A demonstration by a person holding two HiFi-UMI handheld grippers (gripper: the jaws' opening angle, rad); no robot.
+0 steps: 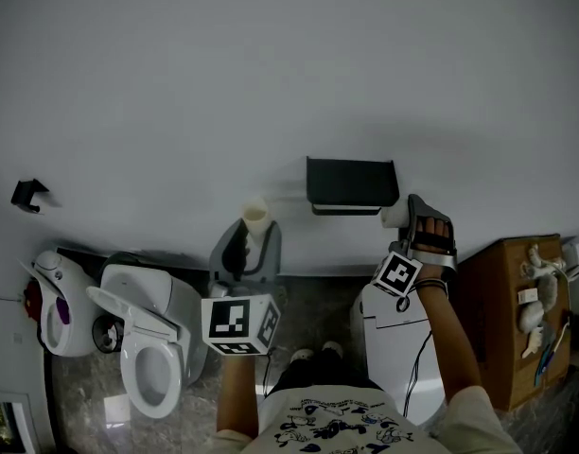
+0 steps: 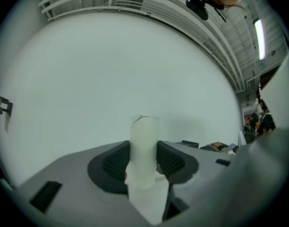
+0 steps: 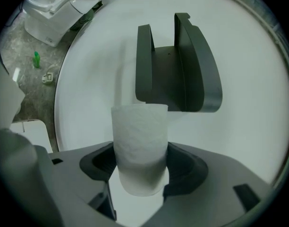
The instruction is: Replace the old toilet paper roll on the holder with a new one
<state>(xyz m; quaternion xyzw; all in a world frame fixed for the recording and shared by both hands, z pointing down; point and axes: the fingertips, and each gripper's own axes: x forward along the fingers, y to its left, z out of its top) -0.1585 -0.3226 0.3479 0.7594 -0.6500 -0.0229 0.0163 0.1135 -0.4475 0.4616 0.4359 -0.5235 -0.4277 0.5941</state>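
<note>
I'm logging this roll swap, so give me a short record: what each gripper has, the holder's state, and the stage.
left gripper: shut on the old roll, a slim tube with a loose paper tail
right gripper: shut on the new roll, close in front of the holder
holder: black, on the wall, no roll seen in it
stage: new roll not yet mounted

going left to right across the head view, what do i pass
wall hook → toilet → left gripper with old roll → holder → right gripper with new roll → wooden cabinet
</note>
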